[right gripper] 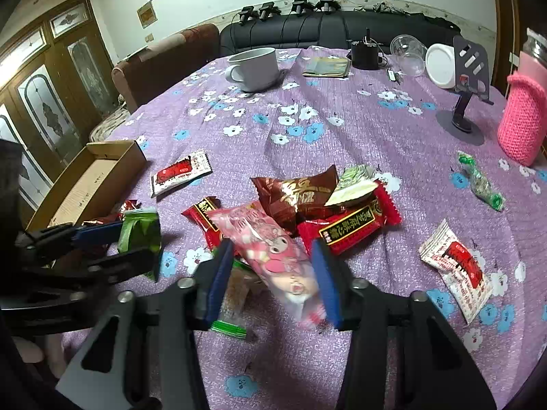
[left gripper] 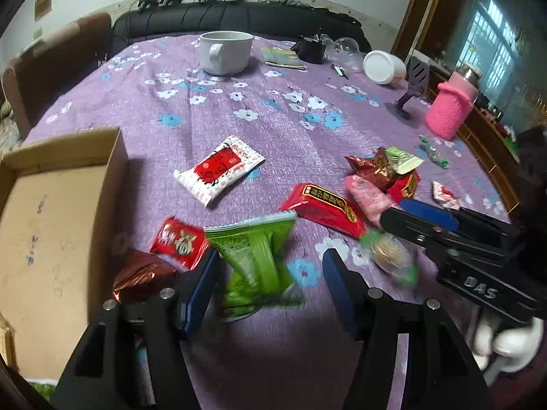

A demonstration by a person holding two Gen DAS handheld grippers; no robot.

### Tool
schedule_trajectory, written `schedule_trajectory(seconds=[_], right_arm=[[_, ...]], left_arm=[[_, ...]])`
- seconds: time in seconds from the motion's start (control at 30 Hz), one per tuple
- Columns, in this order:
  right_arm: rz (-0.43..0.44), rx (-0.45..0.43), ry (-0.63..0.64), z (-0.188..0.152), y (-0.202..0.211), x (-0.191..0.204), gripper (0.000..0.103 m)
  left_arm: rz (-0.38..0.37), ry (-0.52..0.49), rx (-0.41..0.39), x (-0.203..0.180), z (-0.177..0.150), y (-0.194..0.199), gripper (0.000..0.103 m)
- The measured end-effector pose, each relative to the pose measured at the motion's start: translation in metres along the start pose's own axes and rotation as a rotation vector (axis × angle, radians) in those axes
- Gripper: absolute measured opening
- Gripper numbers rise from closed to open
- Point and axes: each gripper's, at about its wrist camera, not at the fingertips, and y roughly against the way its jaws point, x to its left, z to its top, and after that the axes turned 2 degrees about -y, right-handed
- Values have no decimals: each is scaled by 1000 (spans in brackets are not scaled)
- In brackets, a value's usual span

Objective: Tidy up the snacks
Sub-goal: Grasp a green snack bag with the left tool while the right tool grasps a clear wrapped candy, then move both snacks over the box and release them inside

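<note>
Snacks in crinkly wrappers lie scattered on the purple flowered tabletop. A green foil snack packet stands blurred between the blue pads of the left claw; the left pad touches its edge while the right pad stands clear of it, so this claw is open around it. Left of that claw are a small red packet and a brown foil packet, partly hidden behind the left finger, and beyond them an open brown cardboard box, cut off at the picture's edge. A pink cartoon-printed packet lies slantwise between the pads of the right claw, its lower end blurred; whether the pads press on it cannot be told. Under that claw's left finger lies a clear-wrapped biscuit with green ends, half hidden. Ahead of it are a dark brown packet and a red bar wrapper with a black label.
</note>
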Motion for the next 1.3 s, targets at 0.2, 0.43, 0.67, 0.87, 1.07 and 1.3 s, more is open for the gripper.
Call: schedule_trajectory(seconds=[0.2, 0.43, 0.67, 0.87, 1.07, 1.3], right_arm=[[63, -15, -39, -1, 12, -3, 8], [130, -9, -106, 0, 14, -17, 6], [119, 16, -5, -6, 18, 9, 28], [57, 17, 128, -18, 10, 36, 28], [-14, 34, 183, -26, 2, 47, 29], [-46, 33, 133, -38, 17, 52, 23]], left_arm=[[-20, -63, 3, -11, -2, -2, 35], [-76, -7, -23, -6, -8, 20, 35], [-135, 63, -73, 7, -21, 53, 35], [-145, 140, -129, 36, -46, 93, 35], [-108, 248, -177, 83, -75, 129, 35], [-52, 347, -226, 132, -100, 153, 35]])
